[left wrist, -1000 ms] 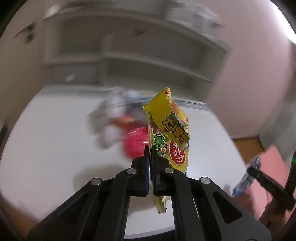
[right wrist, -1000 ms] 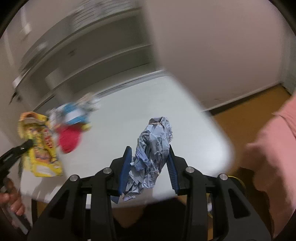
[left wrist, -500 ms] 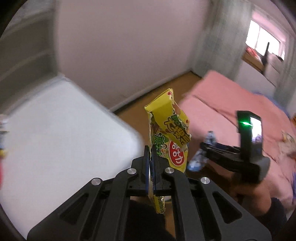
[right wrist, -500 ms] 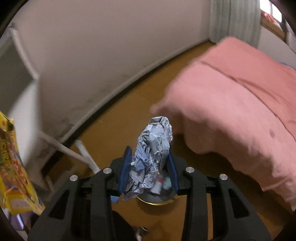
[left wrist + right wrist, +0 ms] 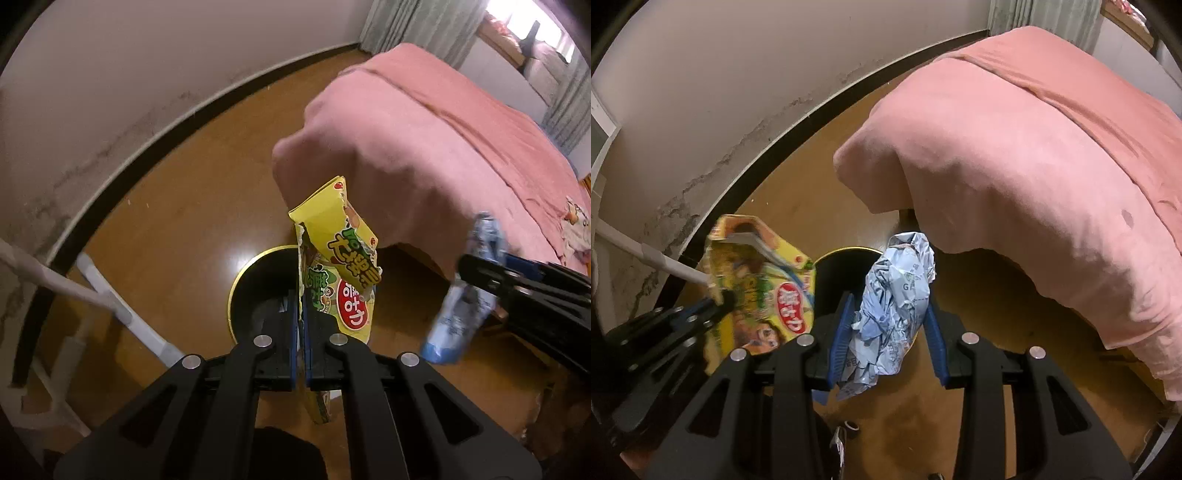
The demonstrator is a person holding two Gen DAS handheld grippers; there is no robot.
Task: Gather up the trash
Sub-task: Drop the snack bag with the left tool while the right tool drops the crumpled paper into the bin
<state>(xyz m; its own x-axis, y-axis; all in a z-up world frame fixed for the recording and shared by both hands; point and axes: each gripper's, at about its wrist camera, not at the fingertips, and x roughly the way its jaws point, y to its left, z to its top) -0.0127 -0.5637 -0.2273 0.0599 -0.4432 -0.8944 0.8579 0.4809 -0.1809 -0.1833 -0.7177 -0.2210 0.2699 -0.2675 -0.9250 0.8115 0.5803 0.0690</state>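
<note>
Left wrist view: the left gripper (image 5: 301,317) points steeply down at a wooden floor (image 5: 177,206), its jaws pressed together on the edge of a yellow snack wrapper (image 5: 340,266) that stands up above the fingertips with its torn top open. Directly below and behind the wrapper sits a round black bin (image 5: 255,288) with a gold rim, standing on the floor near the corner of a bed covered in a pink blanket (image 5: 424,140). To the right the right gripper (image 5: 476,280) reaches in from the edge, clamped on a crumpled blue wrapper (image 5: 461,314), which hangs beside the bin rather than over it. White table legs (image 5: 110,295) cross the lower left, in front of a stained wall with a dark skirting board (image 5: 147,147).

Right wrist view: the right gripper (image 5: 890,325) also aims downward, its blue pads partly apart and pressing both sides of the crumpled blue wrapper (image 5: 897,291), which bulges above the fingers. The black bin (image 5: 834,266) shows behind the wrapper, mostly hidden by it. On the left the left gripper (image 5: 726,297) holds the yellow snack wrapper (image 5: 764,288) just beside the bin's rim, somewhat blurred. The pink blanket (image 5: 1015,166) drapes over the bed corner on the right, and small dark objects lie on the floor (image 5: 979,295) near the bottom, too small to identify.
</note>
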